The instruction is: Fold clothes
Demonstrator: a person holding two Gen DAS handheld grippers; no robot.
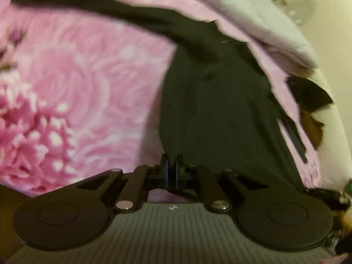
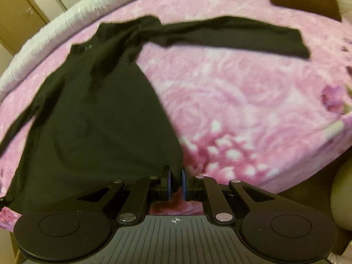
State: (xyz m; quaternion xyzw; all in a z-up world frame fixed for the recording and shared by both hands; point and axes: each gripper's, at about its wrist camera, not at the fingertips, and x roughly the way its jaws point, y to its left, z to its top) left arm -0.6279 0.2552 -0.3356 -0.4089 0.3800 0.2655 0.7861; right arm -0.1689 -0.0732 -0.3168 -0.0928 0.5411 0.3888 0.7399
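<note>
Where the black long-sleeved shirt [image 2: 92, 114] lies flat on the pink floral blanket [image 2: 231, 101], pinched at its hem by both left tongs [image 1: 172, 169] and right tongs [image 2: 176, 181]; brown garment [image 2: 305, 0] beyond its sleeve clearest from right wrist.

No readable text; shirt's small marks perhaps blurred.

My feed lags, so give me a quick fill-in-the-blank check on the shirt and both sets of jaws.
1. The long-sleeved shirt is ____ in colour.
2. It lies on a ____ floral blanket.
3. The right gripper sits at the shirt's bottom ____.
4. The left gripper has its jaws nearly ____.

Missing: black; pink; hem; shut
</note>
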